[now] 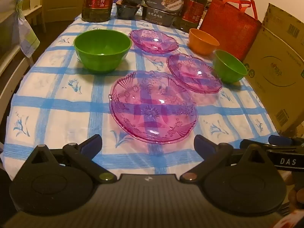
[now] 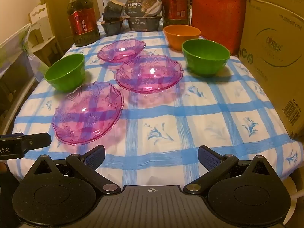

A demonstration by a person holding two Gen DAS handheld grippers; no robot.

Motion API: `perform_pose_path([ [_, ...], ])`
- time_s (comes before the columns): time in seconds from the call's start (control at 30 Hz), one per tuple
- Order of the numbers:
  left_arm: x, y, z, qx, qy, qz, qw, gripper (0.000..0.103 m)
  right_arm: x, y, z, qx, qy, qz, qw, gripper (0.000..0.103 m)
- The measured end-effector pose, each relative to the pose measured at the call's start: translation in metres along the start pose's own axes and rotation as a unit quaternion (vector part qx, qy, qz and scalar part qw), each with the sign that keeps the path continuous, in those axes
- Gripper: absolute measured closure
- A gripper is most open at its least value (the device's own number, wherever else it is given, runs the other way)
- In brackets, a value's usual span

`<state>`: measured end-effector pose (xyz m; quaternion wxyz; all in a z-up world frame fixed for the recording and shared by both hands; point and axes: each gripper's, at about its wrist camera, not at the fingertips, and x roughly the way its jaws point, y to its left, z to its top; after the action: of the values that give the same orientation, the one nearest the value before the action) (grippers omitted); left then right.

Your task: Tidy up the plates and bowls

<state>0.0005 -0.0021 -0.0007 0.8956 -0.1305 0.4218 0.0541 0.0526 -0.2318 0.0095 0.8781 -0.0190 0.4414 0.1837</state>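
Three clear pink plates lie on the blue-checked tablecloth: a near plate (image 1: 153, 107) (image 2: 88, 113), a middle plate (image 1: 193, 73) (image 2: 149, 73) and a far plate (image 1: 153, 40) (image 2: 121, 50). A green bowl (image 1: 102, 50) (image 2: 65, 72) stands at the left. Another green bowl (image 1: 229, 65) (image 2: 206, 57) stands at the right, with an orange bowl (image 1: 203, 41) (image 2: 181, 35) behind it. My left gripper (image 1: 148, 144) is open and empty just before the near plate. My right gripper (image 2: 151, 154) is open and empty over the table's front edge, to the right of the left one.
Two oil bottles (image 2: 82, 26) (image 2: 175, 5), stacked food boxes (image 2: 143, 13) and a red bag (image 2: 218, 13) line the far edge. A big cardboard box (image 2: 273, 57) stands along the right side. A chair (image 1: 15, 43) stands at the left.
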Motion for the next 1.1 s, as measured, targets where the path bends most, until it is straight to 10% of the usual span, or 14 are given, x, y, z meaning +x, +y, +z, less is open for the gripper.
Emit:
perform_pose_path([
  [1.1, 0.004, -0.007, -0.004, 0.000, 0.011, -0.019, 0.9998, 0.002, 0.001, 0.004, -0.001, -0.002, -0.002, 0.003, 1.000, 0.000],
])
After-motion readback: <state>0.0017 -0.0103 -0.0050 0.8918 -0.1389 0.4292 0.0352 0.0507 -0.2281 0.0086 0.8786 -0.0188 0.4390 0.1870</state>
